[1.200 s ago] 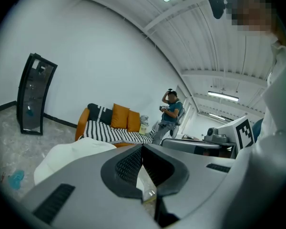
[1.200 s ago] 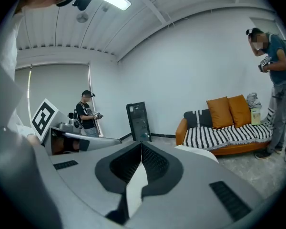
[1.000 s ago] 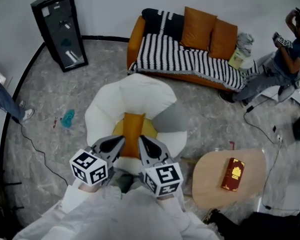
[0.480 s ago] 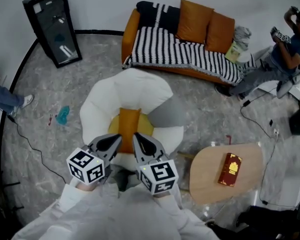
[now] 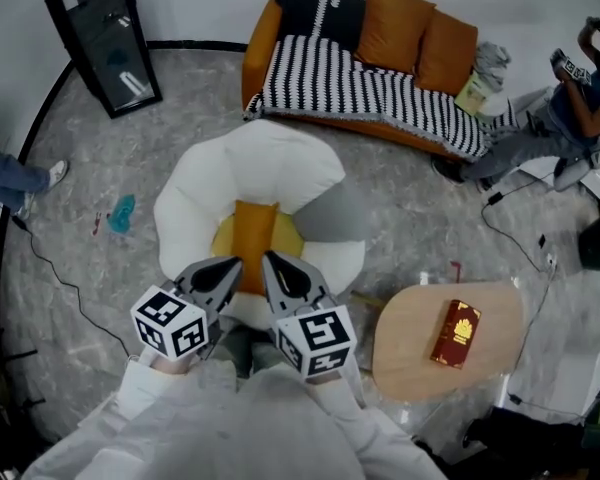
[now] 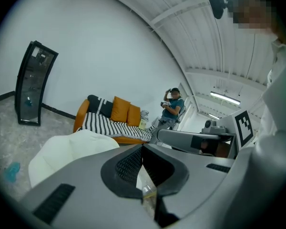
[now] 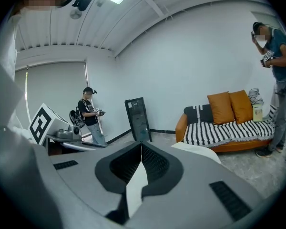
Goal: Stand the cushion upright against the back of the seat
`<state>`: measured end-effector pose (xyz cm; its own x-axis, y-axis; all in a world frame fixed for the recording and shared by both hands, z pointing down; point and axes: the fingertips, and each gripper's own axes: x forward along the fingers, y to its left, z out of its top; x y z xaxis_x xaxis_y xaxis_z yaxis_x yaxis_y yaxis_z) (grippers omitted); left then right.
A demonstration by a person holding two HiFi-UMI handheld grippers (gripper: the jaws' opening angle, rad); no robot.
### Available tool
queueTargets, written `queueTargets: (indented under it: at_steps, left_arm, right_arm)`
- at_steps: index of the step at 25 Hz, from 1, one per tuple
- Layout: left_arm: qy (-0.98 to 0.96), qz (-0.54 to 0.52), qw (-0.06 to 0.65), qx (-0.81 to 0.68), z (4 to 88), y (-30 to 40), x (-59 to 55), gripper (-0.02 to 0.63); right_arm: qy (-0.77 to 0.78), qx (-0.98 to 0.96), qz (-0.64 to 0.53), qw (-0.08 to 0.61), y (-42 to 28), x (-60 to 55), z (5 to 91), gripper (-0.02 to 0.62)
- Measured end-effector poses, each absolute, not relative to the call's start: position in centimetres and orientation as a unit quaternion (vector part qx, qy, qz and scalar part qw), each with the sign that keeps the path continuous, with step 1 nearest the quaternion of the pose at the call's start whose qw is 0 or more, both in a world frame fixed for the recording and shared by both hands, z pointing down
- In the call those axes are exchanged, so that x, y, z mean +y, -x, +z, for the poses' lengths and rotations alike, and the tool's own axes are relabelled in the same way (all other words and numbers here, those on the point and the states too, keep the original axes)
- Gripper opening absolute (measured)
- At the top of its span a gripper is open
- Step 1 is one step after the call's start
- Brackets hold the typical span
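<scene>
Chair [image 5: 242, 163] and orange cushion [image 5: 252, 238] sit higher in the head view; cushion flat on the seat [image 5: 298, 236], left claw [image 5: 232, 264] and right claw [image 5: 268, 259] over its near end. Left gripper view: closed, empty. Right gripper view: same.

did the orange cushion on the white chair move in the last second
No. The cushion lies in the same place on the yellow seat of the white chair; only the view shifted.

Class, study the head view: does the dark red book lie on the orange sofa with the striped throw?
No, the dark red book lies on the pale wooden oval table, well apart from the orange sofa with the striped throw.
</scene>
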<state>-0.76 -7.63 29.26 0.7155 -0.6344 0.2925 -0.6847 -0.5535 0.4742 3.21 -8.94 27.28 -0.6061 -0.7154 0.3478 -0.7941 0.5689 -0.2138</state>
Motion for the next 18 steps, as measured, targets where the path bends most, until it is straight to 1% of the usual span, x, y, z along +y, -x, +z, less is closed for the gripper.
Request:
queueTargets:
  at_steps: [6, 12, 18]
  left_arm:
    - [-0.875, 0.056, 0.297, -0.379, 30.6, 0.9, -8.4, 0.006]
    - [-0.871, 0.060, 0.310, -0.377, 32.9, 0.8, -9.3, 0.006]
    - [-0.857, 0.051, 0.330, -0.392, 35.8, 1.5, -11.5, 0.006]
  right_arm:
    - [-0.423, -0.879, 0.182, 0.127, -3.6, -10.2, 28.8, 0.012]
    - [-0.429, -0.872, 0.197, 0.127, -3.6, -12.7, 30.6, 0.012]
    - [-0.429, -0.866, 0.212, 0.144, -3.2, -15.1, 33.9, 0.012]
